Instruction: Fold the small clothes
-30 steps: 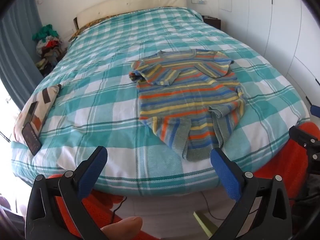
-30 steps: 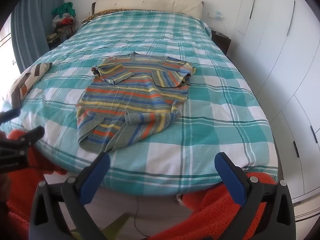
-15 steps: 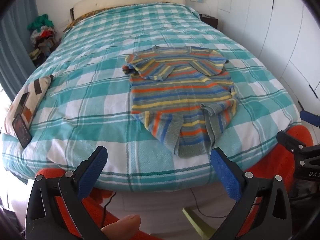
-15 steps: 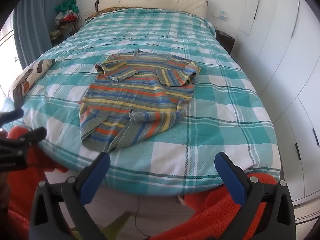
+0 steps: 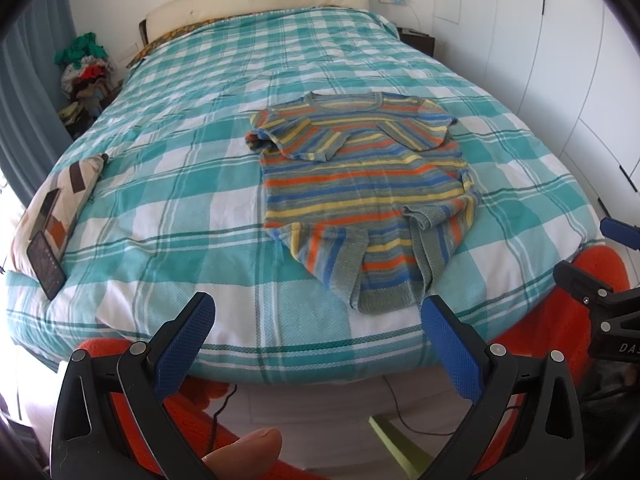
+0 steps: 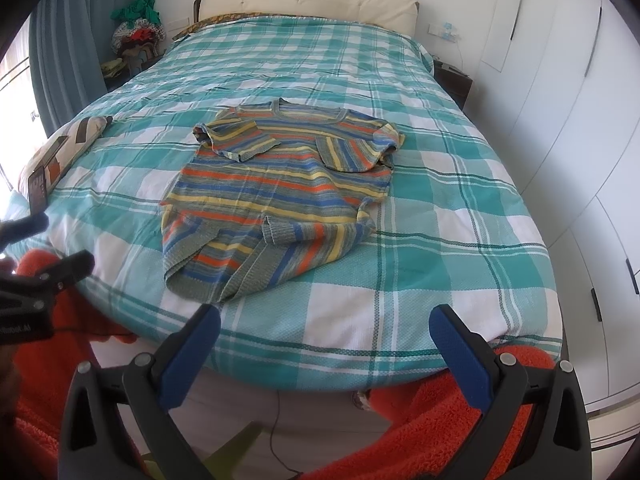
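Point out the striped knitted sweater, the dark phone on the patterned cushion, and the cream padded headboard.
Striped knitted sweater (image 5: 360, 184): left wrist view, middle of its body.
Dark phone (image 5: 46, 266): left wrist view, its screen, on the patterned cushion (image 5: 60, 196).
Cream padded headboard (image 6: 308, 4): right wrist view, centre of its padding.

Striped knit sweater (image 5: 362, 184) (image 6: 280, 184) is lying flat on the bed (image 5: 192, 184) (image 6: 460, 208), toward the foot edge, neckline pointing at the headboard. Stripes are running orange, blue, yellow and grey-green. Both short sleeves are lying folded inward across the chest. Both bottom corners are sitting folded in over the body, leaving the hem bunched and uneven, just short of the foot edge.
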The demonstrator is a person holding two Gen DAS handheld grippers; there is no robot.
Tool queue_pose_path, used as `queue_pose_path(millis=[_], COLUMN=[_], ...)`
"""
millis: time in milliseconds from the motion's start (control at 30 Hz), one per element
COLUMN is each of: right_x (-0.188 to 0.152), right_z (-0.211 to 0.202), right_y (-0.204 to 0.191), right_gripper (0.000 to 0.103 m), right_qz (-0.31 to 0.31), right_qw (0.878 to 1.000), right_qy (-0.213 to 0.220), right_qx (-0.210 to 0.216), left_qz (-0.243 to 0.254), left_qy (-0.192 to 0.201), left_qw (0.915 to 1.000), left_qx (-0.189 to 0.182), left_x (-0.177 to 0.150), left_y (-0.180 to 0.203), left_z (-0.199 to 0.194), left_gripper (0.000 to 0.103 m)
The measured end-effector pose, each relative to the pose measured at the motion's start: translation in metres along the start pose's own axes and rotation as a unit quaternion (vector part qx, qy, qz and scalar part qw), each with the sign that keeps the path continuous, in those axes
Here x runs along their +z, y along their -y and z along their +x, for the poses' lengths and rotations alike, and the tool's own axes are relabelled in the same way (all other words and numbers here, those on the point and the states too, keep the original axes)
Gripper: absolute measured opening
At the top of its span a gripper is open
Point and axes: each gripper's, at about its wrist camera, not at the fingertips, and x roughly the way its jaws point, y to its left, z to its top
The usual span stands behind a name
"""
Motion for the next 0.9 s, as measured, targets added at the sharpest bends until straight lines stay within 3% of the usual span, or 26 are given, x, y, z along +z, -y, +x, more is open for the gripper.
queue_pose_path(millis=[900], right_x=[-0.0042], right_z=[0.0058], right_y=[-0.0055], right_gripper=[0.103], right_qz=[-0.007], right_qw=[1.000], right_qy=[-0.008], right_qx=[0.005], left_qz=[0.003], left_qy=[-0.008], left_qw=[1.0000], left_qx=[0.004], left_x=[-0.0033], left_y=[-0.0001], left_z=[0.0039], left_gripper=[0.103])
